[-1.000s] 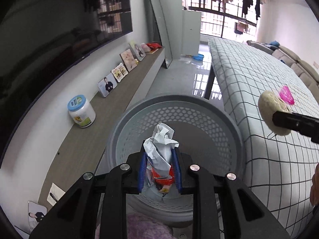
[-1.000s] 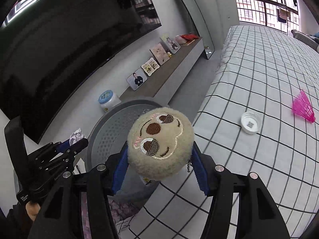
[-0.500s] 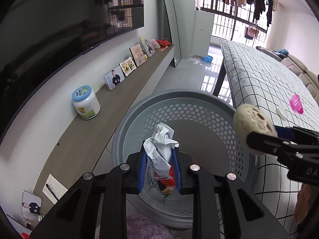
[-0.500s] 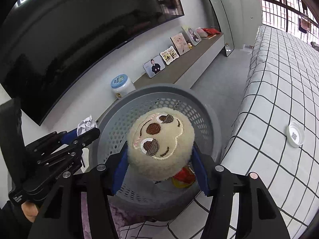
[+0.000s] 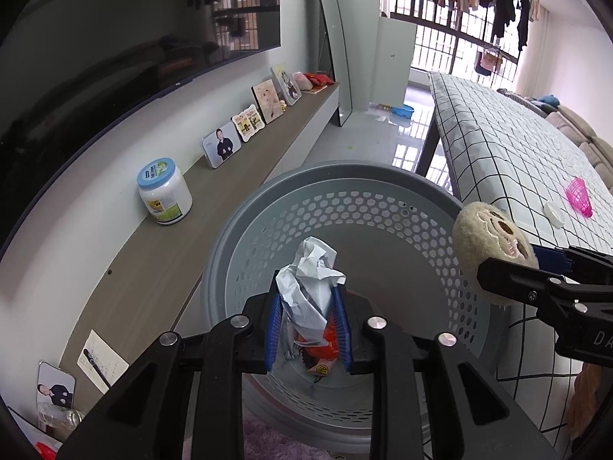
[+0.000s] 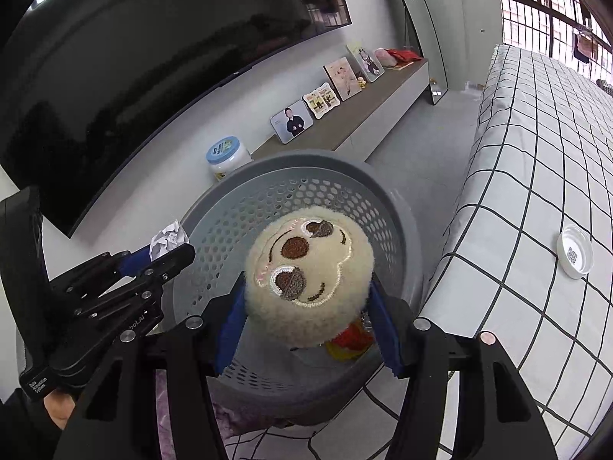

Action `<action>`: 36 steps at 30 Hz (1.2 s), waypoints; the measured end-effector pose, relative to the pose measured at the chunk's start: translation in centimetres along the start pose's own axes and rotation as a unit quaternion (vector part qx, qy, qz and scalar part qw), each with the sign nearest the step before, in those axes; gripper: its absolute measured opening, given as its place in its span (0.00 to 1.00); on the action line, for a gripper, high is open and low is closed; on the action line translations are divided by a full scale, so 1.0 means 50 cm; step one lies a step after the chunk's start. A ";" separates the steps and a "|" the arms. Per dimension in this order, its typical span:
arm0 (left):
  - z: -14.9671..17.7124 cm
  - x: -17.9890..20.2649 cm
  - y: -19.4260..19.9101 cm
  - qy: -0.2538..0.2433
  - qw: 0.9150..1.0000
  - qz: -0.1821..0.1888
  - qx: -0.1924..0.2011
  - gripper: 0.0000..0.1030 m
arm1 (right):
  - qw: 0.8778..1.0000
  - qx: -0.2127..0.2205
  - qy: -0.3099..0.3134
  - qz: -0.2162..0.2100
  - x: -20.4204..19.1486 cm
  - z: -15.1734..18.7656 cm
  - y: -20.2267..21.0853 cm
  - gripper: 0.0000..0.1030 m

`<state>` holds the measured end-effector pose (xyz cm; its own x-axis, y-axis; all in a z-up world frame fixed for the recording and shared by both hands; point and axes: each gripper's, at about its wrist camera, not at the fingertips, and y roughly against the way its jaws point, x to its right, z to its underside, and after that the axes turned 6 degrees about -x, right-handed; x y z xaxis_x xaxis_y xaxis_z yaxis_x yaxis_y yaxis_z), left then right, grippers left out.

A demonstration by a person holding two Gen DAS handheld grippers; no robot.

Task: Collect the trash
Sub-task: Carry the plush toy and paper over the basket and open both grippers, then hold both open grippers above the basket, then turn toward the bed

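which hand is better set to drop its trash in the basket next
Left, probably. The left gripper holds the crumpled paper directly over the grey basket, and its jaws are opening. The right gripper grips the plush ball nearer the basket's rim beside the checked table.

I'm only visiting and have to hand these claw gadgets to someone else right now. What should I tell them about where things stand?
Left claw: jaws opening around the crumpled paper, which sits between its pads over the grey basket.
Right claw: shut on the round plush face, also above the basket.
Done: some red and yellow trash already lies in the basket's bottom.
Left: let the paper and plush drop in. A white lid and a pink shuttlecock lie on the checked tablecloth; probably collect those next.
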<state>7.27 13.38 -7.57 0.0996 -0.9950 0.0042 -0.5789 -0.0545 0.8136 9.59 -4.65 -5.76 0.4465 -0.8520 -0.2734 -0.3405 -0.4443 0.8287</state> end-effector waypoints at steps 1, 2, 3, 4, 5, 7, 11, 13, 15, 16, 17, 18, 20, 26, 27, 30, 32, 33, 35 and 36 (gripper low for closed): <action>-0.001 0.000 0.000 0.000 1.000 0.000 0.000 0.25 | 1.000 0.000 0.000 0.001 -0.001 0.001 0.000 0.55; -0.001 -0.001 0.000 0.001 1.000 -0.001 0.001 0.25 | 1.000 0.000 0.000 0.002 -0.001 0.001 0.000 0.55; -0.002 -0.003 0.001 0.002 1.000 -0.001 0.002 0.26 | 1.000 0.000 0.000 0.003 -0.001 0.001 0.000 0.55; -0.003 -0.005 0.002 0.003 1.000 -0.002 0.003 0.27 | 1.000 0.001 0.000 0.004 -0.002 0.000 -0.001 0.55; -0.003 -0.005 0.003 0.003 1.000 -0.002 0.003 0.28 | 1.000 0.002 0.000 0.004 -0.001 -0.001 -0.001 0.55; -0.003 -0.005 0.002 0.003 1.000 -0.004 0.003 0.30 | 1.000 0.005 0.002 0.005 -0.003 -0.001 -0.001 0.57; -0.001 -0.010 -0.005 0.006 1.000 -0.003 -0.002 0.44 | 1.000 0.004 0.004 0.005 -0.004 0.002 -0.003 0.60; 0.001 -0.013 -0.004 0.011 1.000 -0.004 0.001 0.59 | 1.000 0.004 0.006 0.006 -0.005 0.003 -0.002 0.62; 0.002 -0.013 -0.001 0.010 1.000 -0.009 0.008 0.61 | 1.000 0.007 0.008 0.008 -0.006 0.003 -0.001 0.62; 0.003 -0.012 -0.001 0.010 1.000 -0.010 0.009 0.61 | 1.000 0.008 0.008 0.010 -0.005 0.004 -0.001 0.62; 0.003 -0.014 -0.002 0.012 1.000 -0.010 0.009 0.61 | 1.000 0.009 0.008 0.009 -0.004 0.005 -0.001 0.62; 0.003 -0.015 -0.003 0.015 1.000 -0.010 0.009 0.61 | 1.000 0.010 0.007 0.009 -0.003 0.005 0.000 0.62; 0.003 -0.018 -0.007 0.019 1.000 -0.011 0.008 0.61 | 1.000 0.010 0.005 0.009 0.001 0.008 -0.001 0.62; 0.008 -0.020 -0.019 0.021 1.000 -0.021 0.010 0.62 | 1.000 0.007 0.004 0.013 0.004 0.011 -0.002 0.62; 0.010 -0.022 -0.020 0.022 0.999 -0.022 0.010 0.62 | 1.000 0.007 0.005 0.013 0.004 0.011 -0.002 0.62; 0.014 -0.021 -0.022 0.023 0.999 -0.024 0.013 0.62 | 1.000 0.007 0.003 0.014 0.005 0.012 0.000 0.62; 0.016 -0.020 -0.022 0.024 0.999 -0.026 0.016 0.62 | 1.000 0.007 0.003 0.014 0.005 0.013 -0.001 0.62; 0.017 -0.021 -0.023 0.025 0.999 -0.026 0.016 0.62 | 1.000 0.006 0.003 0.014 0.006 0.013 -0.003 0.62; 0.018 -0.021 -0.024 0.028 0.999 -0.026 0.016 0.62 | 1.000 0.006 0.003 0.015 0.006 0.013 -0.004 0.62; 0.019 -0.022 -0.025 0.028 0.999 -0.026 0.015 0.62 | 1.000 0.006 0.003 0.015 0.008 0.013 -0.004 0.62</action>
<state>7.12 14.45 -9.12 0.1759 -0.9844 -0.0045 -0.5962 -0.1102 0.7952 9.28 -5.09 -6.36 0.4419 -0.8628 -0.2456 -0.3635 -0.4225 0.8303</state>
